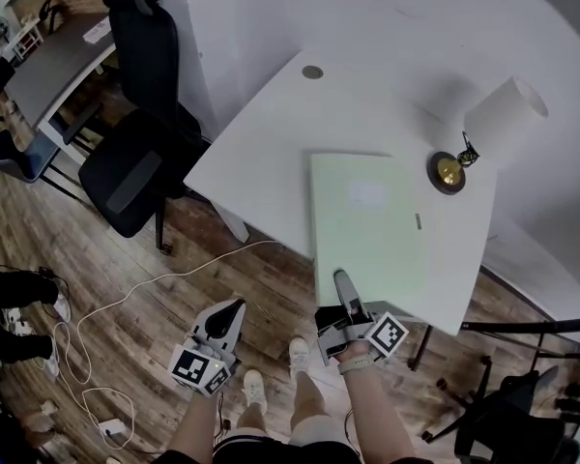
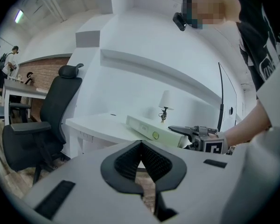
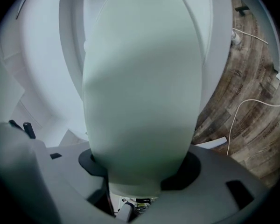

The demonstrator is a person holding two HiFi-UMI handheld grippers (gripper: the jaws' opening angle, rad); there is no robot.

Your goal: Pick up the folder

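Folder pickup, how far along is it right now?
Done: the right gripper has its fingers around the near edge of the folder. In hand: firming that grip. Left: the lift, since the folder lies flat on the table. The left gripper is empty, off the table.
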